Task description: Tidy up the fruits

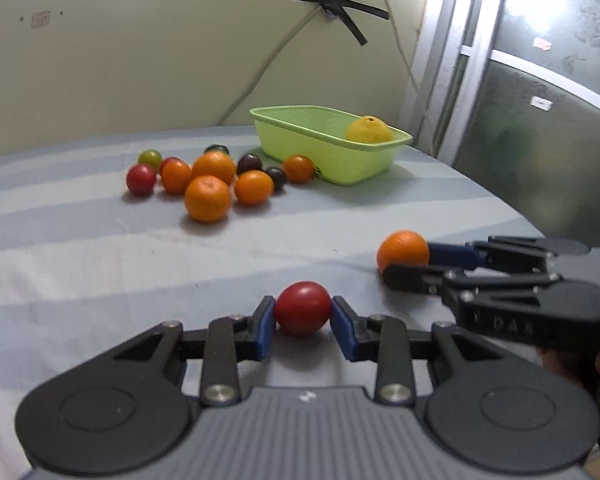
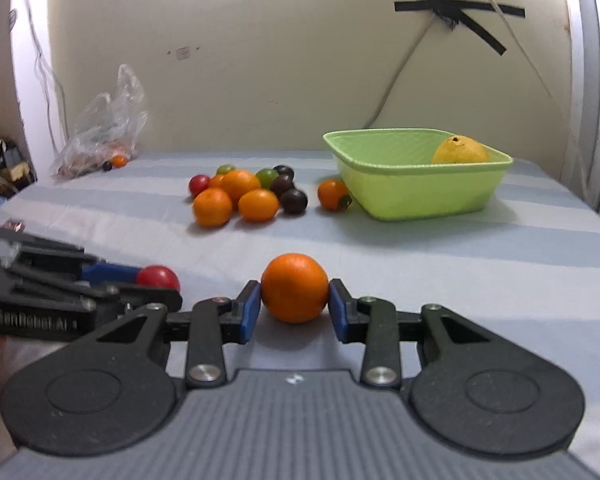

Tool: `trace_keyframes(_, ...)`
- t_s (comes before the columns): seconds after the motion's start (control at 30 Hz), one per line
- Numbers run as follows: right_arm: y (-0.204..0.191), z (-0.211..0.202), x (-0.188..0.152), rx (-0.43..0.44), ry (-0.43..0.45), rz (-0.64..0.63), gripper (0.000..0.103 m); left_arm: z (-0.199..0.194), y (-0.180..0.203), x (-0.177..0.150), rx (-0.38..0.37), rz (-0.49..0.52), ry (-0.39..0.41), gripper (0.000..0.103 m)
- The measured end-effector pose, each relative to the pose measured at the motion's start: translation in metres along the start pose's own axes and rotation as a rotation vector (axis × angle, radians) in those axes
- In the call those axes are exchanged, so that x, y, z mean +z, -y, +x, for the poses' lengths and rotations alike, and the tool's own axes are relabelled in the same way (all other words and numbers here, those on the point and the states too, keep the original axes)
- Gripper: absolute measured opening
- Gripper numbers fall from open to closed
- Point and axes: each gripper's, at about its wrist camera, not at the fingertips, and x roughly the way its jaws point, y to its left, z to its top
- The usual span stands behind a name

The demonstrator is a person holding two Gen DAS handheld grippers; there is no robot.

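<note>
The left gripper [image 1: 303, 314] grasps a red tomato [image 1: 303, 307] between its blue pads, and the right gripper [image 2: 295, 305] grasps an orange [image 2: 295, 293] in the same way. Both fruits are low over the striped cloth [image 1: 100, 248]; whether they touch it cannot be told. Each camera sees the other gripper only from the side and blurred, cut by the frame edge. The green basket [image 2: 420, 200] stands at the back right, and its wall hides the lower part of the yellow fruit [image 2: 460, 151] inside. The fruit pile [image 2: 244, 196] lies left of the basket, and several fruits cover one another. Only the right view shows a plastic bag [image 2: 104, 128] at the far left; its contents are hard to make out. Only the left view shows the glass door [image 1: 540, 120].
</note>
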Motion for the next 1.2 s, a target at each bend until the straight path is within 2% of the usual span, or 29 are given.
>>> trace_keyframes(0.1, -0.001, -0.008, -0.007, -0.007, -0.006, 0.005, 0.04, 0.003, 0.007, -0.002, 0.021, 0.026, 0.014, 0.033)
trace_keyframes(0.23, -0.003, -0.005, -0.007, -0.015, -0.007, 0.027, 0.043, 0.005, 0.016, -0.005, 0.046, 0.062, 0.032, 0.043)
trace_keyframes(0.4, -0.011, -0.005, -0.009, -0.031, -0.005, 0.001, 0.048, 0.005, 0.023, -0.008, 0.078, 0.103, 0.043, 0.044)
trace_keyframes(0.77, -0.012, -0.006, -0.011, -0.025, -0.006, -0.01, 0.048, 0.004, 0.023, -0.01, 0.072, 0.107, 0.043, 0.045)
trace_keyframes(0.87, -0.012, -0.005, -0.011, -0.02, -0.011, -0.011, 0.049, 0.001, 0.021, -0.009, 0.069, 0.102, 0.039, 0.054)
trace_keyframes(1.03, -0.012, -0.004, -0.011, -0.014, -0.012, -0.017, 0.051, -0.027, 0.015, -0.019, 0.025, 0.102, 0.088, 0.061)
trace_keyframes(1.2, -0.012, -0.004, -0.011, -0.014, -0.013, -0.02, 0.052, -0.035, 0.019, -0.039, 0.04, 0.147, 0.054, 0.059)
